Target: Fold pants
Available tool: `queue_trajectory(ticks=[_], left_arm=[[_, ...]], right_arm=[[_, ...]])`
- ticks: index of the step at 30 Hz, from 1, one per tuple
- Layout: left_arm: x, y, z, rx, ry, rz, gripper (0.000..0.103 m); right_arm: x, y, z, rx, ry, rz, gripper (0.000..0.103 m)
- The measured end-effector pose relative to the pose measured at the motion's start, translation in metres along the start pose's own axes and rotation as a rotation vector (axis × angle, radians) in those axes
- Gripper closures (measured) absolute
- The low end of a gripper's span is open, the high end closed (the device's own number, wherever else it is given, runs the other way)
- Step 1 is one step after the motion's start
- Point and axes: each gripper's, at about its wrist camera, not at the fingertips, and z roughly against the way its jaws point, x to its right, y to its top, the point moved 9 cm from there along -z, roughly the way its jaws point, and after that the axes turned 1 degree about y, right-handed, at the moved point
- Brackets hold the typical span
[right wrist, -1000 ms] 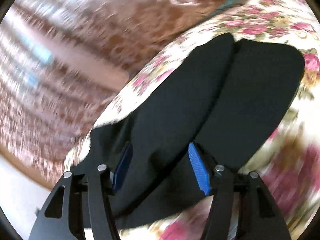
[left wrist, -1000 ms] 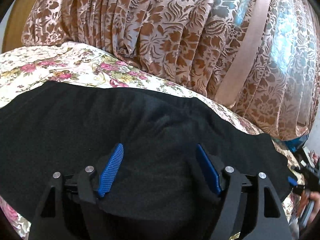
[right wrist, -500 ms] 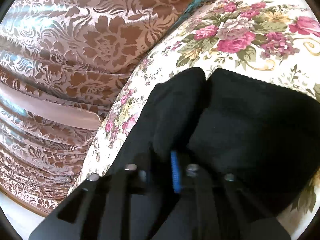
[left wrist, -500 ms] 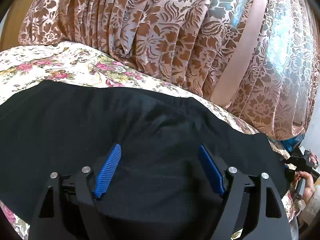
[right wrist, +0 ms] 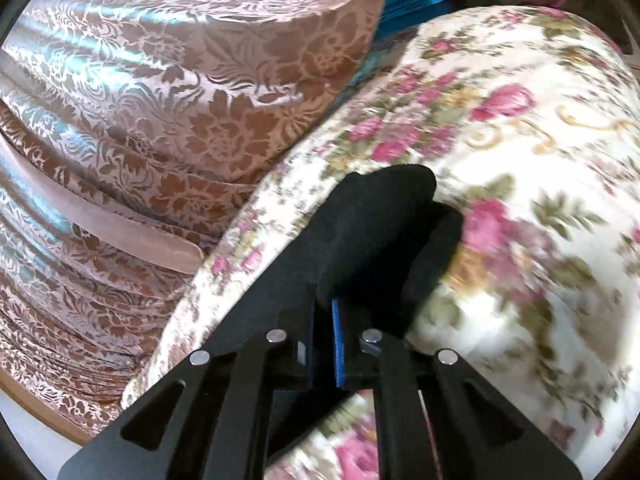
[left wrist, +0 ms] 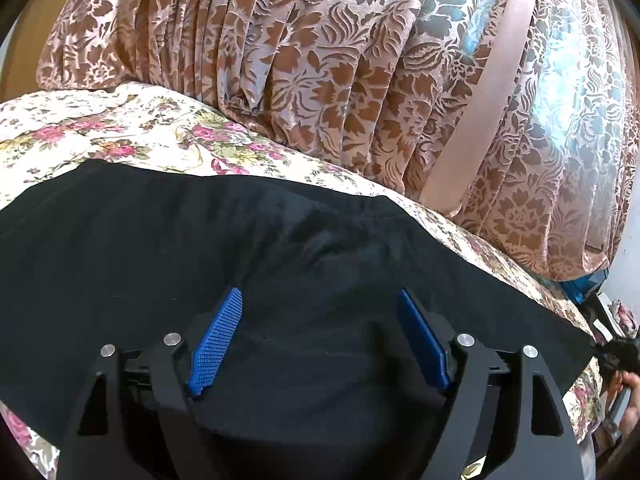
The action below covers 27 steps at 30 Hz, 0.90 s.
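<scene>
Black pants (left wrist: 200, 248) lie spread on a floral bedspread (left wrist: 120, 128). My left gripper (left wrist: 320, 300) is open, its blue pads (left wrist: 218, 336) resting wide apart over the black cloth. In the right wrist view my right gripper (right wrist: 324, 312) is shut on the pants' leg ends (right wrist: 372, 224), which bunch up ahead of the jaws and are lifted off the floral bedspread (right wrist: 520, 160). The right gripper also shows small at the far right edge of the left wrist view (left wrist: 618, 350).
Brown floral curtains (left wrist: 360, 60) hang close behind the bed, and show in the right wrist view (right wrist: 140, 100). A blue item (right wrist: 408, 4) sits at the bed's far end. The bed's edge curves away at left.
My right gripper closed on the pants' leg ends and has pulled them up and back, so less black cloth lies ahead. My left gripper stays open in place.
</scene>
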Motion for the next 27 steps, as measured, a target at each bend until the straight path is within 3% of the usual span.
queue_trajectory(ticks=[5, 8, 9, 10, 13, 17, 21, 23, 27], left_arm=[[0.000, 0.000, 0.000, -0.001, 0.000, 0.000, 0.025], [0.000, 0.000, -0.001, 0.001, -0.001, 0.000, 0.025], [0.000, 0.000, 0.000, 0.001, 0.001, 0.000, 0.025], [0.000, 0.000, -0.001, 0.000, 0.002, -0.001, 0.025], [0.000, -0.001, 0.000, 0.000, 0.011, -0.004, 0.025], [0.005, 0.001, 0.002, -0.022, 0.058, -0.018, 0.025], [0.024, 0.010, 0.011, -0.033, 0.006, 0.009, 0.025], [0.035, 0.012, 0.010, -0.057, -0.016, 0.014, 0.025], [0.064, 0.016, 0.004, -0.119, -0.038, -0.047, 0.025]], right_arm=[[0.020, -0.012, -0.012, -0.037, -0.036, -0.021, 0.091], [0.013, -0.005, 0.002, 0.016, -0.103, 0.043, 0.075], [0.009, 0.001, 0.013, 0.073, -0.143, 0.070, 0.063], [0.005, 0.006, 0.022, 0.117, -0.163, 0.088, 0.058], [-0.025, 0.015, 0.033, 0.171, -0.148, 0.186, 0.058], [-0.077, -0.002, 0.002, 0.051, -0.068, 0.364, 0.058], [-0.124, -0.035, -0.044, -0.087, -0.024, 0.554, 0.074], [-0.138, -0.050, -0.064, -0.130, -0.009, 0.611, 0.076], [-0.134, -0.072, -0.099, -0.164, -0.080, 0.649, 0.076]])
